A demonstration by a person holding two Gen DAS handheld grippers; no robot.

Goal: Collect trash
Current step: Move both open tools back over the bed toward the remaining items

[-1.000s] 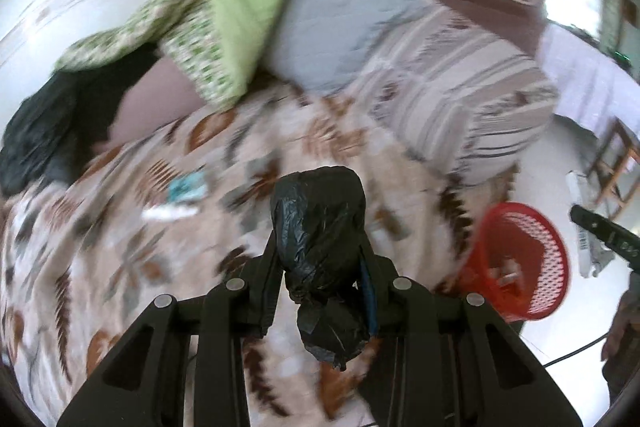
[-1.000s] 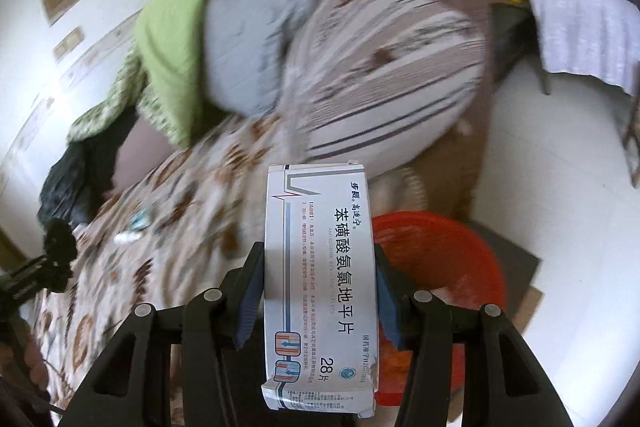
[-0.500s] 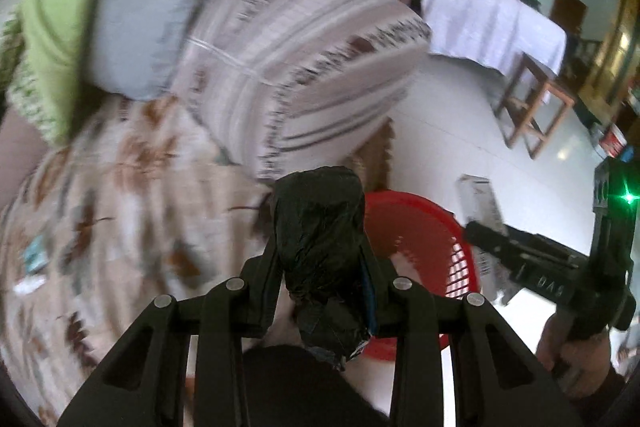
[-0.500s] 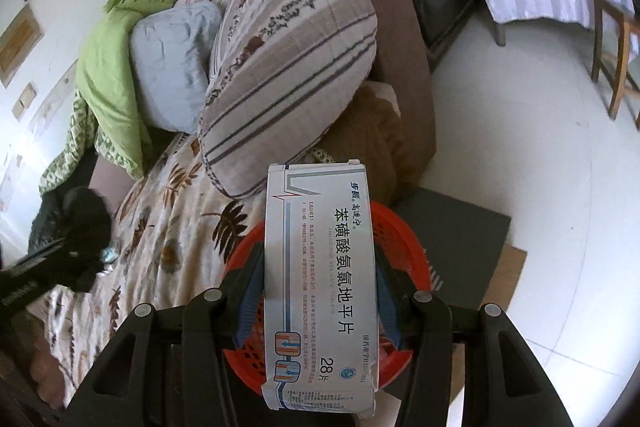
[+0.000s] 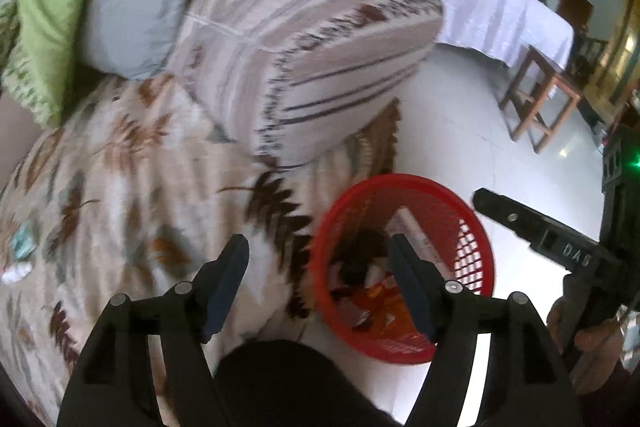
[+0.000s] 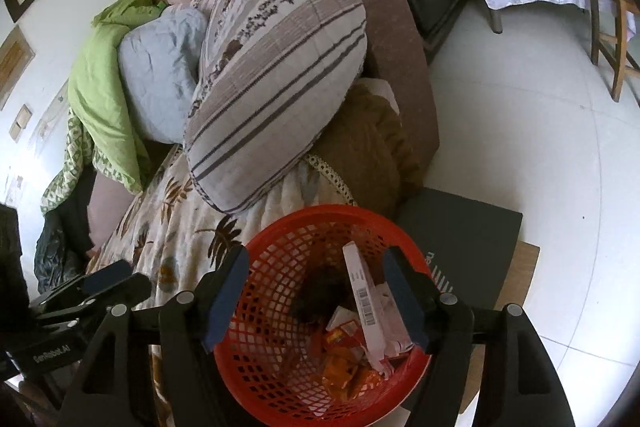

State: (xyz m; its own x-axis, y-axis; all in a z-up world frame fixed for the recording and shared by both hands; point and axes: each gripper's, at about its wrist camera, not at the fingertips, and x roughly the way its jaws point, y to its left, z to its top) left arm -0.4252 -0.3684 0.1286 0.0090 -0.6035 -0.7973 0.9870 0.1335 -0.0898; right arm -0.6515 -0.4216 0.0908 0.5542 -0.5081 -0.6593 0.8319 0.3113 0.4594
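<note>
Both tongs, left gripper [image 5: 318, 263] and right gripper [image 6: 314, 273], are wide apart, empty; lift away gently, don't bump the round red plastic mesh basket [image 6: 276, 251].

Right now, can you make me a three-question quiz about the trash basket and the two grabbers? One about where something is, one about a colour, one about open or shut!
1. Where is the white medicine box?
A. On the sofa blanket
B. Inside the basket
C. In the right gripper

2. What colour is the basket?
A. Red
B. Blue
C. Green

3. How are the left gripper and right gripper?
A. Both shut on trash
B. One open, one shut
C. Both open and empty

Answers:
1. B, the box leans among wrappers inside the mesh basket in the right wrist view.
2. A, its mesh wall and rim are bright red in both views.
3. C, each pair of fingers stands wide apart with nothing between them.
</note>
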